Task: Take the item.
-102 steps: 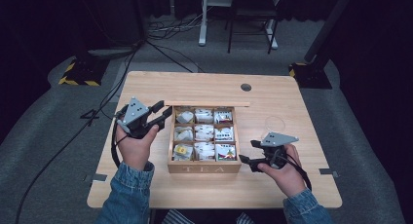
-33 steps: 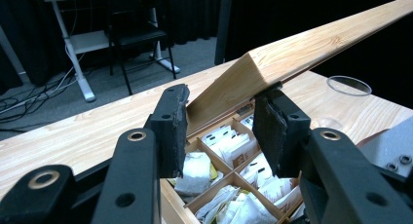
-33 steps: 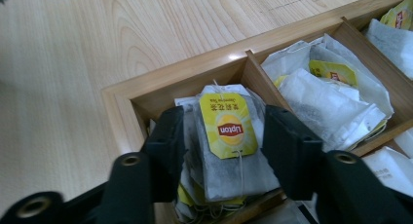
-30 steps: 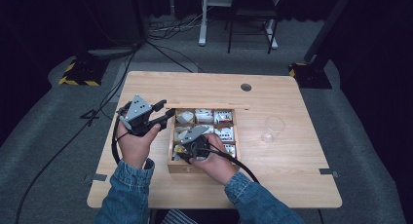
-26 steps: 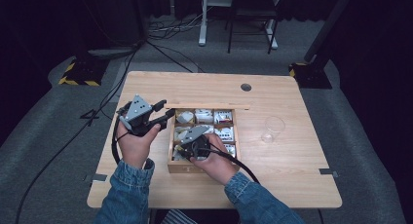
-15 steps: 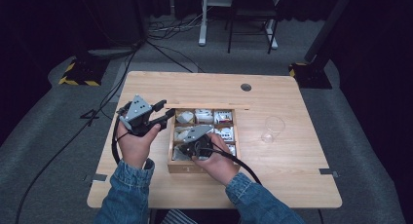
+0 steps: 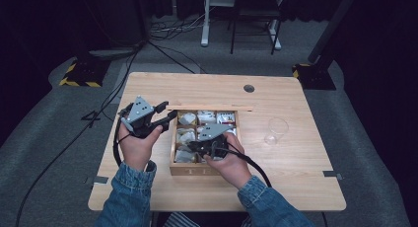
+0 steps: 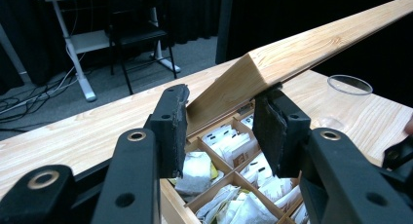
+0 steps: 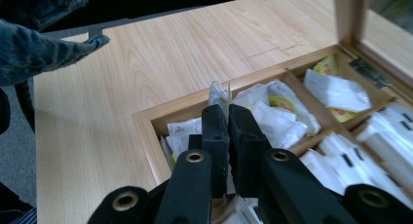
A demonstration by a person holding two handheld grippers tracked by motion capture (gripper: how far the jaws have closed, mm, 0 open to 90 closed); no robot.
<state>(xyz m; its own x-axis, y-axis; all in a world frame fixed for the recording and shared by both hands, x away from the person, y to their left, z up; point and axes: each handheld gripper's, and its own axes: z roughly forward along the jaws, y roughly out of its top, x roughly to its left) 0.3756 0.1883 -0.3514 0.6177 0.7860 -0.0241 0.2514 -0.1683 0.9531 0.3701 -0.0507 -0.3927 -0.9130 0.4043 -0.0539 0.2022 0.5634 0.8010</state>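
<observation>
Right gripper view first: the right gripper point(image 9: 228, 118) has its jaws pressed together on a single sachet point(image 9: 220, 95), whose thin top edge pokes up between the pads. It sits at the near-left compartment of the wooden box point(image 9: 146, 118), just above the loose packets lying there. From the high view, the right gripper point(image 7: 209, 140) hangs over the near side of the box point(image 7: 173, 153), well left of the clear cup point(image 7: 276, 131) on the table point(image 7: 296, 177).

Left gripper view now: the left gripper point(image 8: 219, 124) has its jaws spread either side of the raised lid point(image 8: 302, 53), bracing the lid's corner open; whether both pads truly touch the wood I cannot tell.

The step looks like lifting one sachet out. To do it well, I'd say rise straight up so neighbouring packets don't drag along, keep the pinch firm on that thin edge, and hold the lid steady so it doesn't drop onto the working hand.
</observation>
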